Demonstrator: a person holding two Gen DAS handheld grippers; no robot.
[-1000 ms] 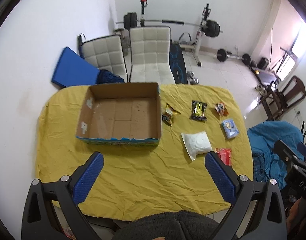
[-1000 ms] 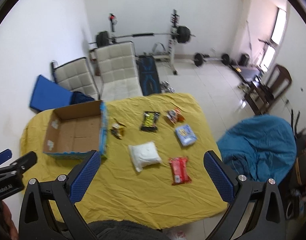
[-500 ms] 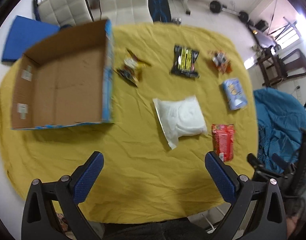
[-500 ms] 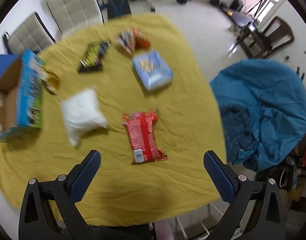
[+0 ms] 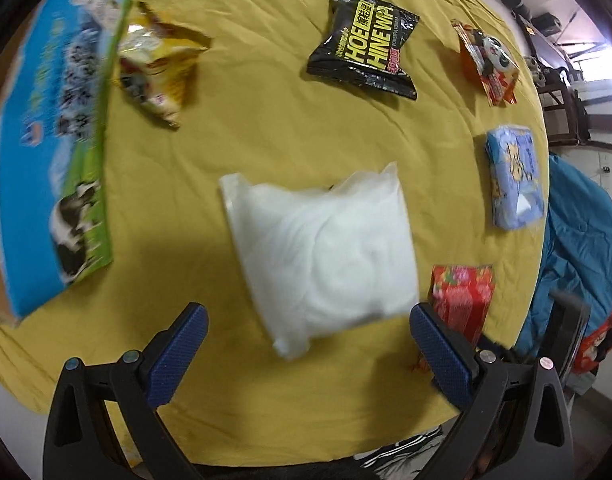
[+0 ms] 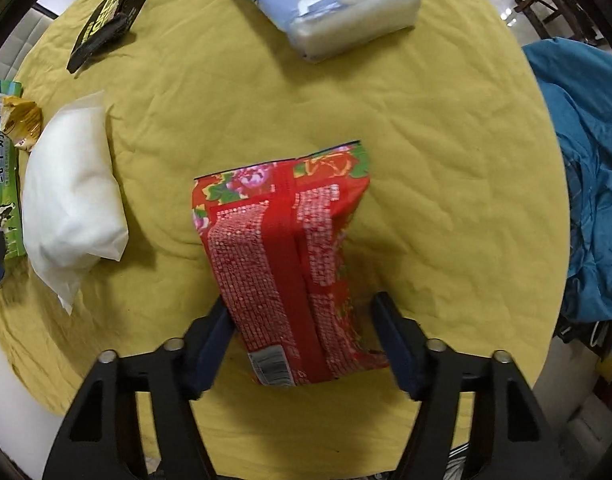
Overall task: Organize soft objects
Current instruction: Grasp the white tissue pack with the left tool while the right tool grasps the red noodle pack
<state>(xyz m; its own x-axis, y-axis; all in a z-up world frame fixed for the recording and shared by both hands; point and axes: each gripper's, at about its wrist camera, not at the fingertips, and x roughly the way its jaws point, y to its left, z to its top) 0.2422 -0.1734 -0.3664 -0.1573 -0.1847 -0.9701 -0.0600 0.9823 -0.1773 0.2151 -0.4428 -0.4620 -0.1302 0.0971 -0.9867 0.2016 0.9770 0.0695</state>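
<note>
The left tool (image 5: 308, 338) hangs wide open over the near end of the white pillow pack (image 5: 322, 254), mid-bench (image 5: 266, 128). The right tool (image 6: 302, 326) straddles the red packet (image 6: 284, 264), fingers (image 6: 210, 344) spread beside it; contact unclear. The box (image 5: 54, 140) sits far left.

A wrinkled, matt yellow cloth (image 5: 266, 128) covers the bench. The white pouch (image 5: 326, 256) looks soft and matt; the black packet (image 5: 364, 42) and red packet (image 6: 286, 264) are glossy plastic film. The fingers (image 5: 178, 354) carry textured blue pads on matt black plastic.
</note>
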